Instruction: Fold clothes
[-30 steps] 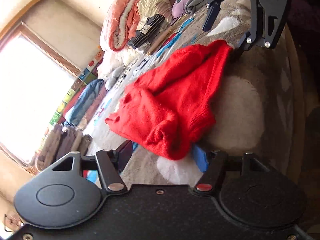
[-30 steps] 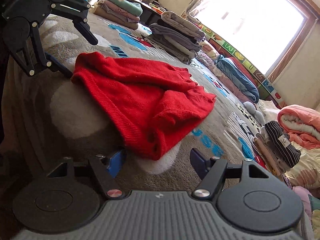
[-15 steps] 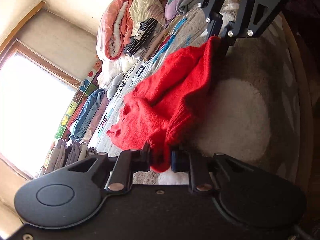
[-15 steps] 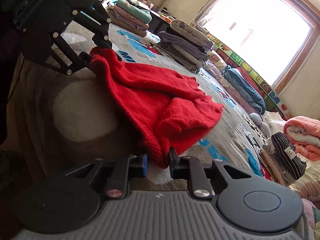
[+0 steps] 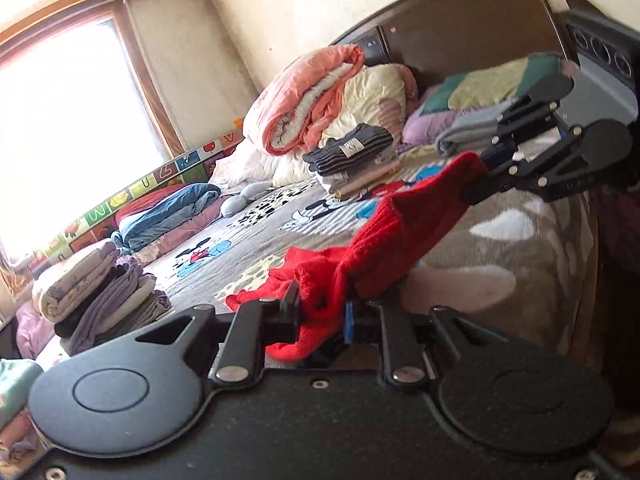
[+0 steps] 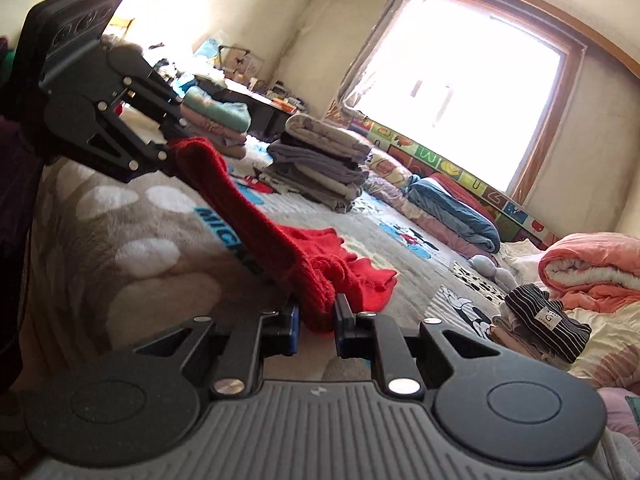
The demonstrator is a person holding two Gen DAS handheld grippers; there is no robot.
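A red knitted sweater (image 5: 384, 232) hangs stretched between my two grippers above the bed, its far part still resting on the cartoon-print blanket (image 5: 256, 236). My left gripper (image 5: 322, 312) has one end of the sweater's edge between its pads; its jaws are opening slightly, and the knit is still pinched. In the right wrist view my right gripper (image 6: 316, 312) is shut on the other end of the sweater (image 6: 256, 220). Each view shows the opposite gripper higher up: the right gripper (image 5: 476, 164) and the left gripper (image 6: 172, 140), each with red knit at its tips.
Stacks of folded clothes (image 6: 320, 160) stand along the bed's window side, beside a blue blanket (image 6: 452, 208). Rolled quilts (image 5: 304, 100) and a striped folded pile (image 5: 352, 148) lie by the dark headboard (image 5: 460, 28). The brown fleece blanket (image 5: 520, 248) lies below the lifted edge.
Both grippers were open around the sweater's near edge a second ago. They shut on it, then rose and rolled, lifting that edge off the bed into a taut span.
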